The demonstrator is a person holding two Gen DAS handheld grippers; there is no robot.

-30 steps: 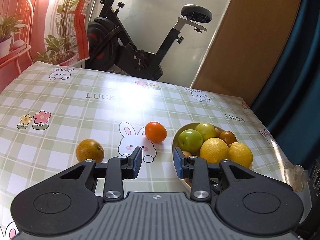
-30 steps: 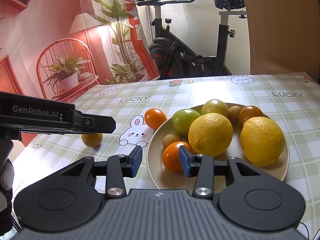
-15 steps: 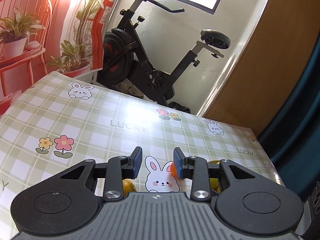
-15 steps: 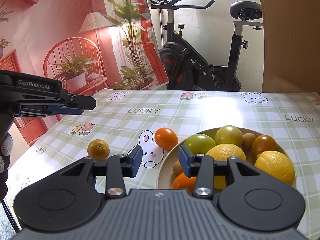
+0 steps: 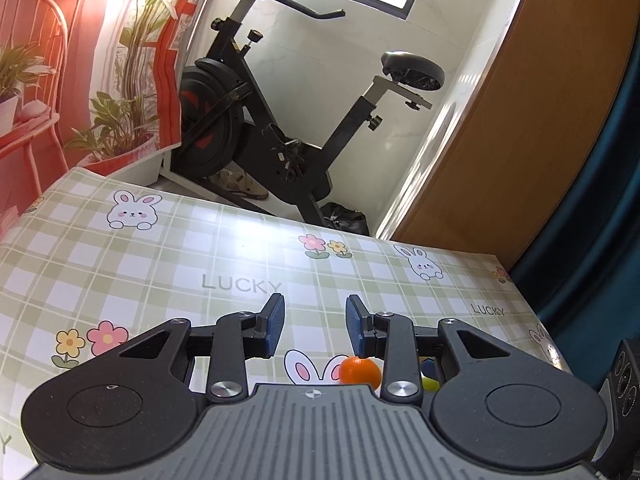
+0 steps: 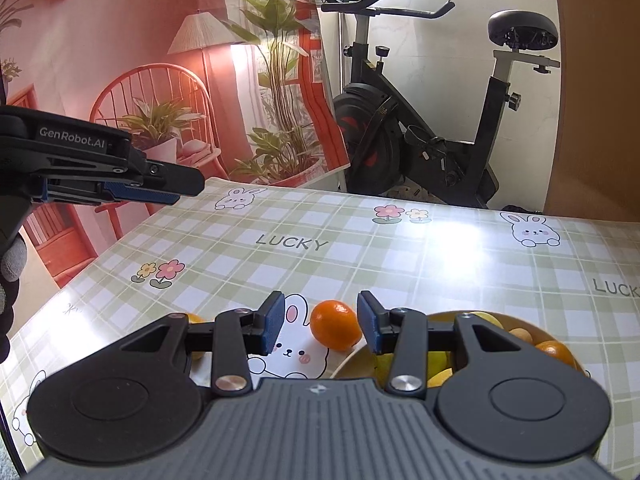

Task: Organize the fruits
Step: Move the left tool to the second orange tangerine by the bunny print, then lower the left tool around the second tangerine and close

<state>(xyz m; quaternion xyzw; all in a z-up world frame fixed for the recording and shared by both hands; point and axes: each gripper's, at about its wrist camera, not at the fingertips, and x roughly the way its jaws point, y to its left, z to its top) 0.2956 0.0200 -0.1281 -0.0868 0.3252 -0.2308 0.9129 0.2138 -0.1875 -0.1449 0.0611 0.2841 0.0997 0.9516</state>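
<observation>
A small orange [image 6: 335, 324] lies on the checked tablecloth beside the bunny print, just left of a beige plate [image 6: 348, 364] that holds several yellow, green and orange fruits. My right gripper [image 6: 320, 322] is open and empty, raised above the table with this orange seen between its fingers. A second orange [image 6: 195, 319] peeks out behind its left finger. My left gripper [image 5: 315, 322] is open and empty, held high; it also shows in the right wrist view [image 6: 160, 194] at the left. In the left wrist view the small orange [image 5: 359, 371] shows low by the right finger.
The tablecloth [image 6: 360, 256] stretches far ahead with "LUCKY" print. An exercise bike [image 6: 420, 128] stands behind the table's far edge. A wooden door [image 5: 520, 140] and a dark curtain are at the right. A gloved hand [image 6: 10, 280] shows at the left edge.
Both grippers have risen and tilted upward, so the plate and fruits slid down to the bottom of both views. Both stay open and empty.
</observation>
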